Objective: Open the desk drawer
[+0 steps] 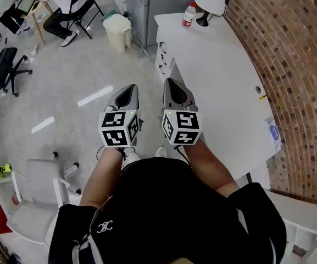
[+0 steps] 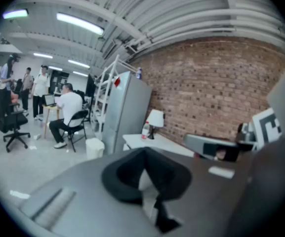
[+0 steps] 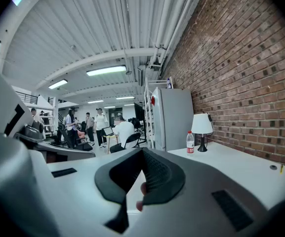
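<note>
The white desk (image 1: 224, 87) runs along the brick wall on the right. Its drawer fronts (image 1: 162, 59) with dark handles face the floor side and look closed. My left gripper (image 1: 126, 94) and right gripper (image 1: 174, 88) are held side by side in the air near the desk's front edge, short of the drawers and touching nothing. Both have their jaws together with nothing between them. In the left gripper view my left gripper (image 2: 143, 153) points toward the desk (image 2: 149, 143). In the right gripper view my right gripper (image 3: 143, 153) points along the desk top (image 3: 236, 164).
A water bottle (image 1: 188, 14) and a table lamp (image 1: 212, 0) stand at the desk's far end. A bin (image 1: 117, 32) sits on the floor beyond the drawers. A white chair (image 1: 37, 191) and a black office chair (image 1: 4, 70) are to the left. People sit and stand farther off (image 2: 65, 112).
</note>
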The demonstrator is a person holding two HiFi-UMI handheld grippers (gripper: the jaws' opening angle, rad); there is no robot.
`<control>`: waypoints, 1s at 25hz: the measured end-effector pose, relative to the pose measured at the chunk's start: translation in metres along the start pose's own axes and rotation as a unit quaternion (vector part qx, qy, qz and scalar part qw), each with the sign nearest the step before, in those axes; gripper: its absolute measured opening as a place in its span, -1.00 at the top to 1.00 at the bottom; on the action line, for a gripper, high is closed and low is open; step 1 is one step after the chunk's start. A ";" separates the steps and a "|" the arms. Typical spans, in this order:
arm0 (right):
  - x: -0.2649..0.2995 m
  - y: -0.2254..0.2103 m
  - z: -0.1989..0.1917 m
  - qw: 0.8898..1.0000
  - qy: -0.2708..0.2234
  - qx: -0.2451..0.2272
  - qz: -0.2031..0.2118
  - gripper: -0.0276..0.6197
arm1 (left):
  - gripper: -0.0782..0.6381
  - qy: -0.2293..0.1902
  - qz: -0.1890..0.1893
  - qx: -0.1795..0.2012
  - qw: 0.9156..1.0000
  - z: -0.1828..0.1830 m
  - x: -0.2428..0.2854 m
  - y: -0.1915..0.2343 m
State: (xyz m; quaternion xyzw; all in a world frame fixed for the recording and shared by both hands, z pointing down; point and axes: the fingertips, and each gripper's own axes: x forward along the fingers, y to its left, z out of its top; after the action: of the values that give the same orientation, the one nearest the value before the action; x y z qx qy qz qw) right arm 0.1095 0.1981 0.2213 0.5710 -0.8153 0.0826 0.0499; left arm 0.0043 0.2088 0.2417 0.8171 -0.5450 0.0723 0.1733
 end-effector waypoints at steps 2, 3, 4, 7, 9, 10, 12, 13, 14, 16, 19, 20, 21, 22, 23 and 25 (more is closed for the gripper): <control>0.000 0.000 -0.002 1.000 0.003 0.000 0.000 0.92 | 0.78 0.002 -0.001 -0.001 1.000 -0.002 0.000 0.000; -0.001 0.000 -0.003 1.000 0.003 0.002 -0.001 0.92 | 0.78 0.002 -0.001 -0.002 1.000 -0.003 -0.001 -0.001; -0.001 0.001 -0.004 1.000 0.002 0.004 -0.001 0.92 | 0.78 0.003 -0.001 -0.002 1.000 -0.004 -0.001 -0.001; -0.004 0.001 -0.006 1.000 -0.001 0.012 0.002 0.92 | 0.78 0.004 -0.001 -0.004 1.000 -0.006 -0.002 0.000; -0.005 0.002 -0.007 1.000 -0.001 0.013 0.003 0.92 | 0.78 0.006 -0.002 -0.006 1.000 -0.007 -0.002 0.000; -0.005 0.002 -0.008 1.000 0.001 0.013 0.002 0.92 | 0.78 0.007 -0.002 -0.008 1.000 -0.008 -0.002 0.001; -0.004 0.004 -0.010 1.000 0.004 0.013 0.002 0.92 | 0.78 0.009 -0.004 -0.011 1.000 -0.009 -0.002 0.003; -0.003 0.005 -0.011 1.000 0.006 0.013 0.002 0.92 | 0.78 0.010 -0.004 -0.012 1.000 -0.010 -0.003 0.004; -0.003 0.007 -0.012 1.000 0.007 0.013 0.002 0.92 | 0.78 0.011 -0.005 -0.014 1.000 -0.011 -0.003 0.005; 0.000 0.011 -0.015 1.000 0.011 0.012 0.001 0.92 | 0.78 0.012 -0.006 -0.016 1.000 -0.013 -0.004 0.009; 0.004 0.020 -0.017 1.000 0.013 0.008 0.000 0.92 | 0.78 0.012 -0.008 -0.019 1.000 -0.015 -0.006 0.019; 0.005 0.023 -0.017 1.000 0.013 0.007 -0.001 0.92 | 0.78 0.012 -0.010 -0.020 1.000 -0.015 -0.007 0.022; 0.007 0.027 -0.017 1.000 0.013 0.005 -0.002 0.92 | 0.78 0.011 -0.011 -0.022 1.000 -0.015 -0.008 0.026; 0.008 0.030 -0.017 1.000 0.013 0.004 -0.002 0.92 | 0.79 0.011 -0.013 -0.023 1.000 -0.014 -0.008 0.029; 0.010 0.034 -0.017 1.000 0.012 0.003 -0.003 0.92 | 0.78 0.010 -0.014 -0.024 1.000 -0.014 -0.009 0.033; 0.013 0.041 -0.018 1.000 0.013 0.000 -0.007 0.92 | 0.78 0.009 -0.017 -0.026 0.999 -0.015 -0.011 0.042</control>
State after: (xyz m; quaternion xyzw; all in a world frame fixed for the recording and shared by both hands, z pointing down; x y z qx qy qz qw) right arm 0.0662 0.2031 0.2383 0.5757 -0.8104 0.0898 0.0613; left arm -0.0380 0.2093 0.2605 0.8210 -0.5308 0.0625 0.2009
